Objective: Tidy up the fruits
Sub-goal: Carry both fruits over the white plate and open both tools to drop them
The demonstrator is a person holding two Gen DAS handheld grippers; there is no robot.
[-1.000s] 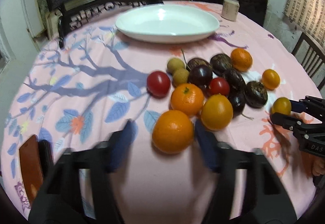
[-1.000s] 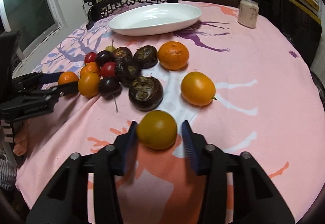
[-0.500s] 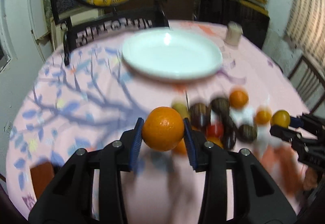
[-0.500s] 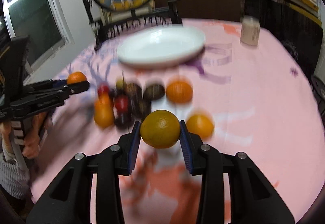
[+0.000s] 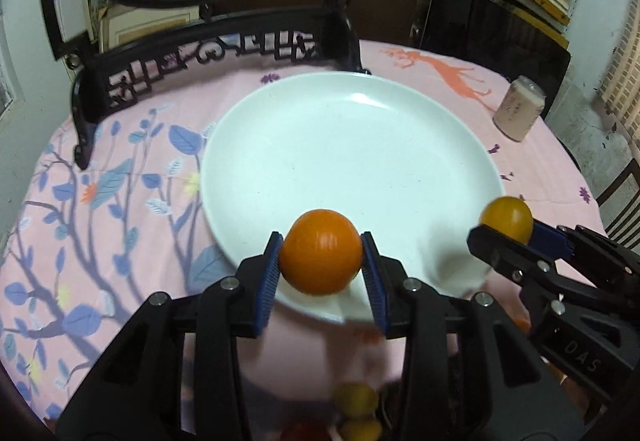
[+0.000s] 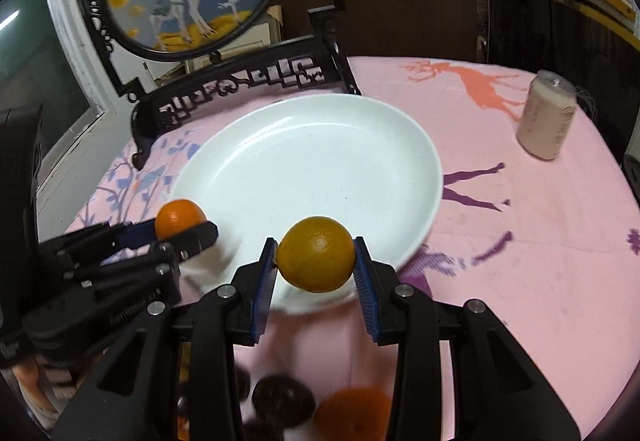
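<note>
Pink cloth with blue leaves covers your counter (image 5: 120, 225), and a dark chair back stands at the far edge. A second ago both views showed the fruit pile; now the big white plate (image 5: 348, 145) fills the middle of each view, still empty. The pile has slid to the bottom edge. Your left gripper (image 5: 320, 261) closed its fingers a moment ago and now pinches an orange (image 5: 320, 251) over the plate's near rim. Your right gripper (image 6: 316, 261) pinches a yellow-orange fruit (image 6: 316, 253) there too. I think letting go over the plate comes next.
</note>
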